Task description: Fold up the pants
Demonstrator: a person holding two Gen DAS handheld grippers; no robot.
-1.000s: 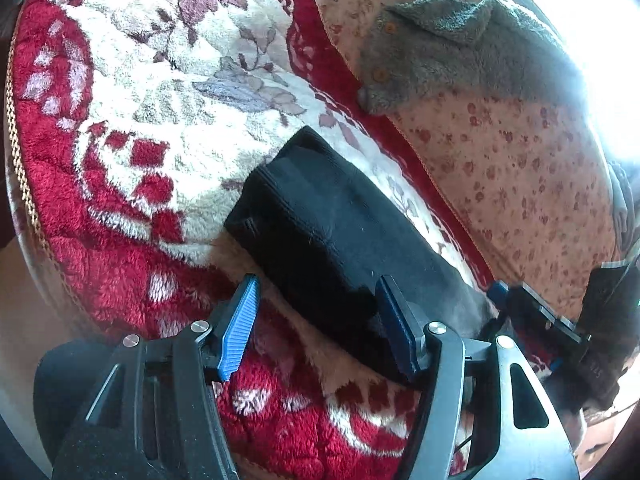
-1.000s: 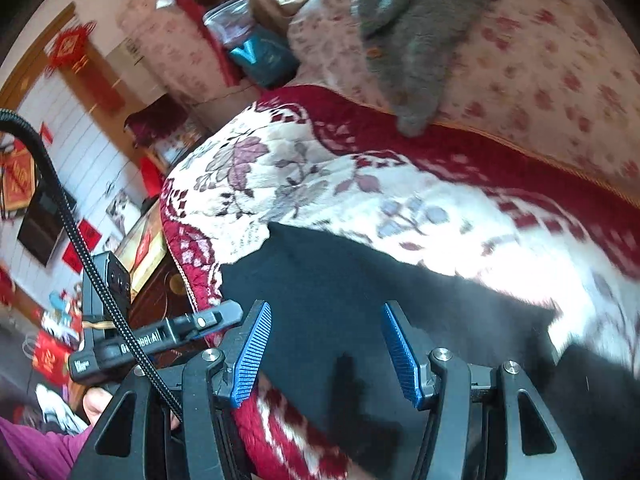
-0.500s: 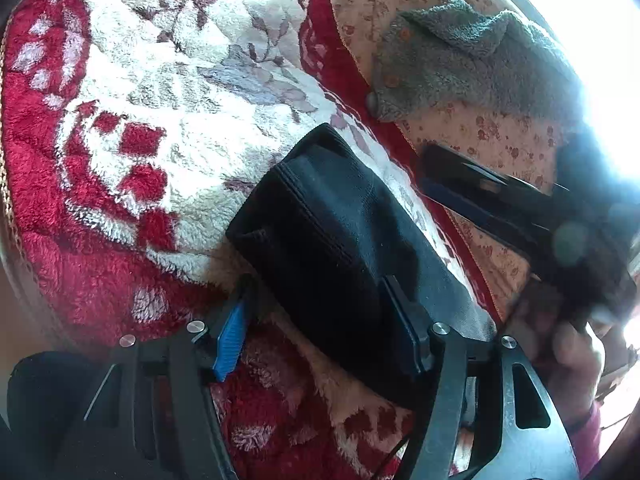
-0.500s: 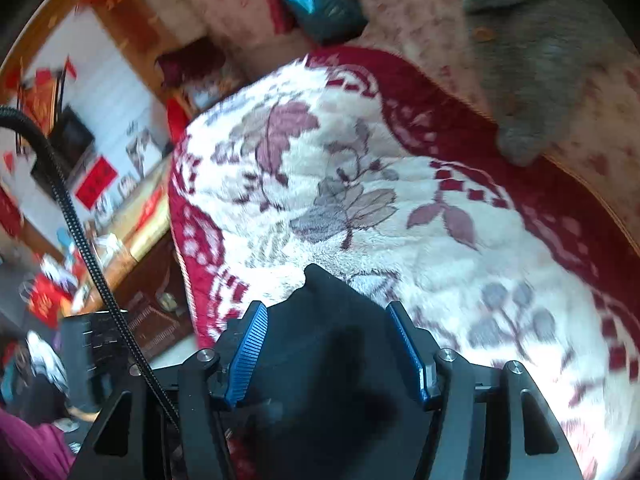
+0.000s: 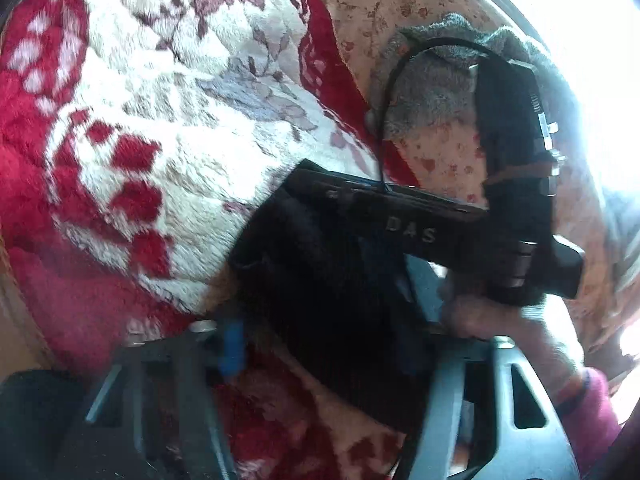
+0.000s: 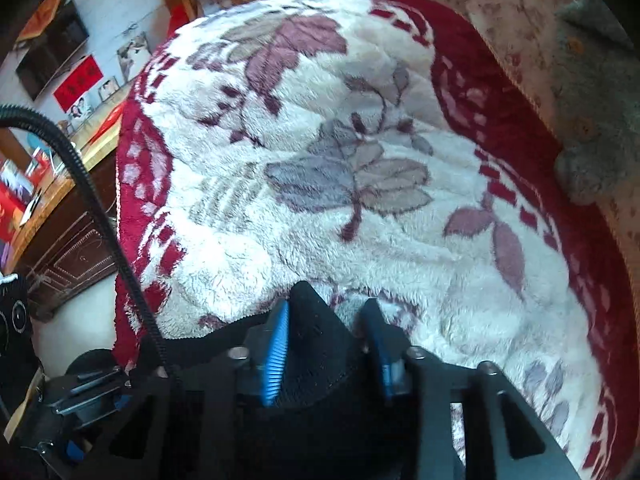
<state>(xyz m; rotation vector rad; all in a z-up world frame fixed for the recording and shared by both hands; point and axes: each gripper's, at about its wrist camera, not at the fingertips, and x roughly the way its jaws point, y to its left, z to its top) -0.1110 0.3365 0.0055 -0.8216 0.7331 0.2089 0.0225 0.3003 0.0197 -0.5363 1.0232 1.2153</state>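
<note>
Plush blanket [image 6: 360,128] bears folded black pants [image 5: 320,280].

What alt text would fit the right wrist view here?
The right gripper, jaws just closing, pinches a peaked corner of the black pants between its blue pads on a plush red-and-cream floral blanket. A grey towel lies at the right edge on a floral sheet, and a wooden cabinet stands at the left.

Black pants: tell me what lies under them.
The black pants rest on a red and white floral blanket, which shows all around them. Whatever lies directly beneath the folded cloth is covered.
</note>
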